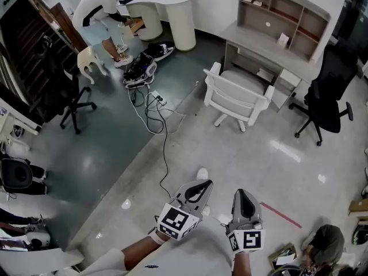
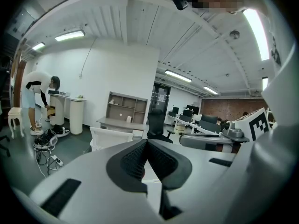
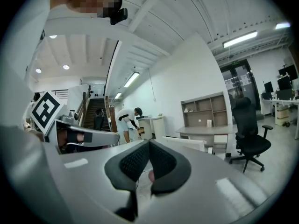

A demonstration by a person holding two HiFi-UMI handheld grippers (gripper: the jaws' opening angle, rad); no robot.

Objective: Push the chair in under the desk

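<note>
While the head view looked steeply down on a glossy grey floor, the left tongs and the right tongs sat side by side at six o'clock, both closed on nothing. At one o'clock from them, well apart, stood the white plastic swivel chair, its backrest turned towards the wearer and its seat just in front of the pale grey worktop, which carried an open shelf unit. A black office chair stood at three o'clock from the white one. At eleven o'clock a tangle of cables trailed over the floor, and beyond it a person in a white top bent beside a rounded white counter. A red tape strip lay on the floor just right of the right tongs.

Seen from the left gripper view, the left tongs had their ribbed black pads pressed together with nothing between them. The white plastic swivel chair showed at ten o'clock above them, with the pale grey worktop behind it.

From the right gripper view, the right tongs were likewise closed and empty. The white plastic swivel chair peeked over them at two o'clock, before the pale grey worktop, and the black office chair stood at three o'clock.
</note>
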